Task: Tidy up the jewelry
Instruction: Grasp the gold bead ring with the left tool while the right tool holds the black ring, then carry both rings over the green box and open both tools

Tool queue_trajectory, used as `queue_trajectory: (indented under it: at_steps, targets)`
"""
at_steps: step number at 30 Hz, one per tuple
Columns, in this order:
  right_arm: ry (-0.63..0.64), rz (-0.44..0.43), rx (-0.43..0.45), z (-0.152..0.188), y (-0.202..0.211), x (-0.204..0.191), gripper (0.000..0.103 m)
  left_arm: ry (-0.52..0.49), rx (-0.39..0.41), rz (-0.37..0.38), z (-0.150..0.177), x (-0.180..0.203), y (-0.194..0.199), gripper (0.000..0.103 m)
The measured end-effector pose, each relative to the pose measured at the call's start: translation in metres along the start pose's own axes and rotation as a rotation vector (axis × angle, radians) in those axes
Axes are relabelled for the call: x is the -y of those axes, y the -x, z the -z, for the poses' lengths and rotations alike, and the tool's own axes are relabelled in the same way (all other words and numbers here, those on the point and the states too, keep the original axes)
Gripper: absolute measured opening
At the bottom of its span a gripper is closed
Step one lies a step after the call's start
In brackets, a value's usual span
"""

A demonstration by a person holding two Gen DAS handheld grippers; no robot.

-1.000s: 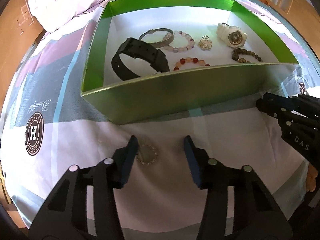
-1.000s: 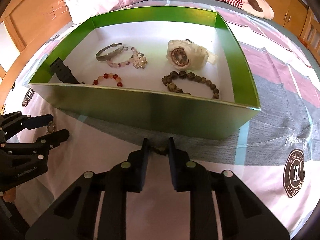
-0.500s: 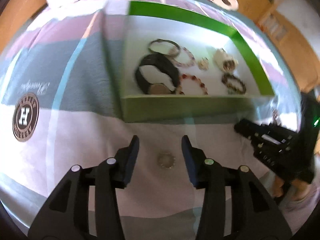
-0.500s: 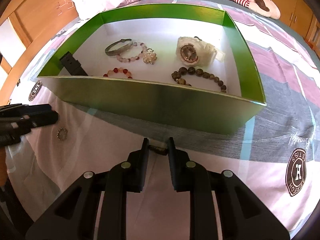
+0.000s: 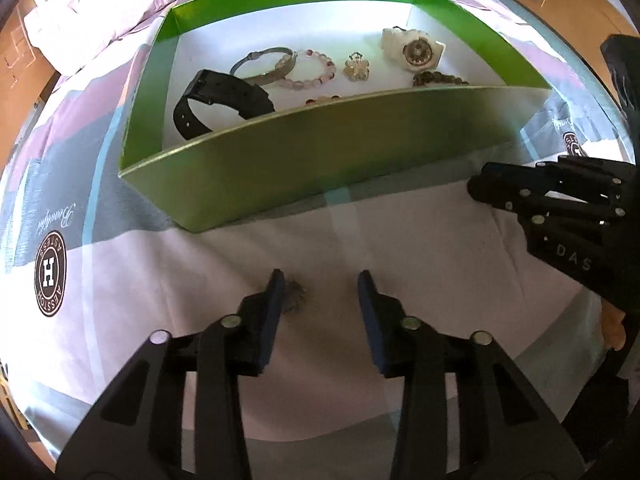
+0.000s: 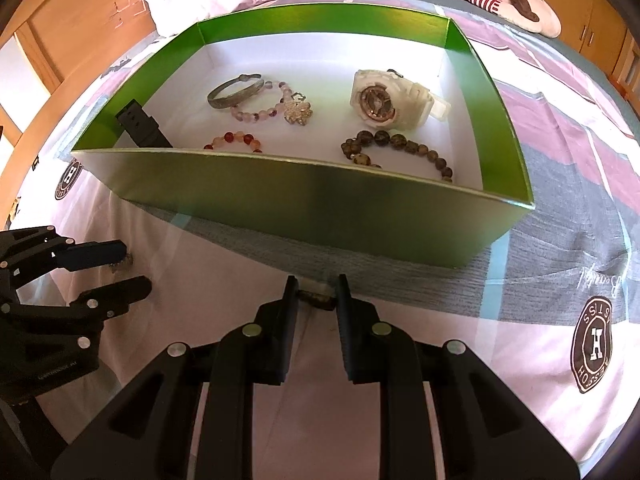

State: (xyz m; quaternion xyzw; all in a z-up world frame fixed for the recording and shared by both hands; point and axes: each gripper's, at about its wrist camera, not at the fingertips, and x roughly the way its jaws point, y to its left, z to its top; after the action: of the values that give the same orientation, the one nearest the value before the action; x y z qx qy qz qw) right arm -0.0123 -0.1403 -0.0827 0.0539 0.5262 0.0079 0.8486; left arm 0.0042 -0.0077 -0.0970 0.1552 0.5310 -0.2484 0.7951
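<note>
A box (image 6: 304, 200) sits on the bedspread (image 6: 560, 248). In it lie a strap (image 5: 216, 100) at the left, a bangle (image 6: 236, 90) and bead bracelets (image 6: 256, 114) in the middle, a watch (image 6: 384, 100) at the right. Before the box, a ring (image 5: 294, 296) lies by the left gripper (image 5: 320, 292); the right gripper (image 6: 317, 298) is to its right.

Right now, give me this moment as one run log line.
left gripper: jaws closing around small ring on bedsheet | right gripper: shut on small dark piece | green box: holds watches, bracelets
</note>
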Motion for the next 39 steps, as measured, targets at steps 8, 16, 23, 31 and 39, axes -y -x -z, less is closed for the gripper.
queue_trajectory:
  at_steps: [8, 16, 23, 31, 39]
  targets:
    - [0.010, -0.026, 0.026, -0.001, 0.012, -0.001, 0.021, 0.112, 0.042, 0.117, -0.004, -0.030, 0.018, 0.001]
    - [0.004, -0.034, 0.014, -0.002, 0.012, 0.001, 0.021, 0.114, 0.035, 0.163, -0.005, -0.031, 0.025, 0.025]
    - [0.009, -0.036, 0.009, -0.006, 0.007, -0.001, 0.021, -0.049, -0.039, 0.022, 0.004, 0.001, 0.000, 0.040]
    - [0.013, -0.056, 0.021, -0.006, 0.014, 0.000, 0.021, -0.023, 0.011, 0.068, -0.001, -0.007, 0.010, 0.020]
    - [0.026, -0.151, 0.228, -0.032, 0.083, 0.001, 0.021, 0.027, 0.288, 0.171, -0.036, -0.020, 0.081, 0.020]
